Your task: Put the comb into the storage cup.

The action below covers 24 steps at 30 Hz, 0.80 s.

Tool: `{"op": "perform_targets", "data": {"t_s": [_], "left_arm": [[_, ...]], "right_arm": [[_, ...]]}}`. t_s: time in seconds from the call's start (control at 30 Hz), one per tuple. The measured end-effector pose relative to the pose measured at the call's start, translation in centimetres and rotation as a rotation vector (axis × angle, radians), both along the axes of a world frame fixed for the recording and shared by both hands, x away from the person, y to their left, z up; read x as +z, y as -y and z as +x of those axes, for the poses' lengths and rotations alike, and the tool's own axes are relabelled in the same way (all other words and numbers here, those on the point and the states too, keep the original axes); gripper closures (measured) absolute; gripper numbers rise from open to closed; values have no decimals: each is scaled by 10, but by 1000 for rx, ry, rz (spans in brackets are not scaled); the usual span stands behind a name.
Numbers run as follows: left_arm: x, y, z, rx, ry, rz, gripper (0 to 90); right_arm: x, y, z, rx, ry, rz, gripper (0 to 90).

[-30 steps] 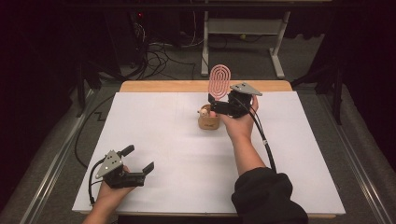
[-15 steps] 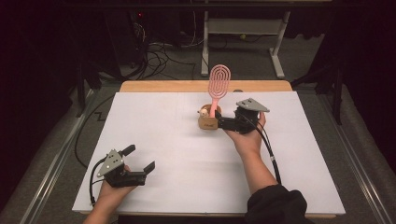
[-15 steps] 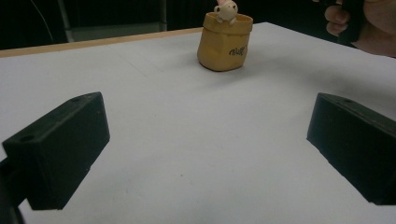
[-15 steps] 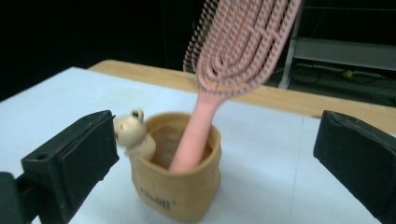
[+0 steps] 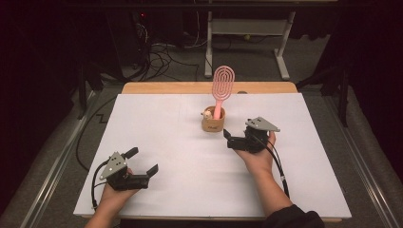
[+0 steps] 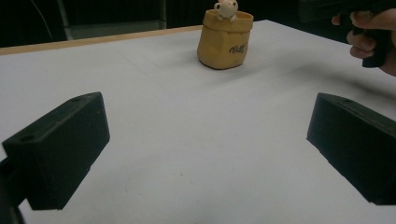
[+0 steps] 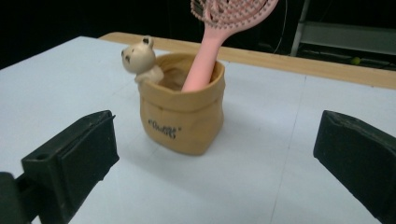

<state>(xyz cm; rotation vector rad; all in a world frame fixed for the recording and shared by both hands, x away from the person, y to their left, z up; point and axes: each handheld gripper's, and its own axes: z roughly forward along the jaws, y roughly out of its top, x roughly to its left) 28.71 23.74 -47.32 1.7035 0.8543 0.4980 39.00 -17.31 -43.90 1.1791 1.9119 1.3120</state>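
A tan pouch-shaped cup (image 5: 213, 125) with a small bear figure (image 7: 140, 58) on its rim stands on the white table (image 5: 157, 123), toward the back middle. A pink oval brush (image 5: 222, 84) stands upright in it, handle (image 7: 201, 60) down. My right gripper (image 5: 228, 139) is open just to the right of and nearer than the cup, jaws pointing at it, nothing between them. At the near left my left gripper (image 5: 142, 161) rests open and empty, its black fingers (image 6: 60, 149) wide apart. The cup (image 6: 225, 39) is far ahead of it.
A strip of wooden tabletop (image 5: 190, 88) shows beyond the white sheet. Behind the table are a white desk frame (image 5: 247, 28) and cables on the floor (image 5: 161, 52). The person's right hand (image 6: 369, 30) appears at the top right of the left gripper view.
My right gripper has drawn back from the cup and brush toward the near side. The brush stays standing in the cup. The left gripper has not moved.
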Motion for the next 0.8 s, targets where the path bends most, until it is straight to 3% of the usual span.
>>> {"op": "perform_targets", "data": {"t_s": [0.37,0.6,0.8], "left_arm": [[0,0,0,4,1,3,0],[0,-2,1,7,-4,-4,0],[1,-3,1,11,-5,-10,0]], "right_arm": [[-10,22,-41,25,8,22,4],[-15,47,-70,18,30,25,4],[-22,73,-91,-7,21,26,4]]}}
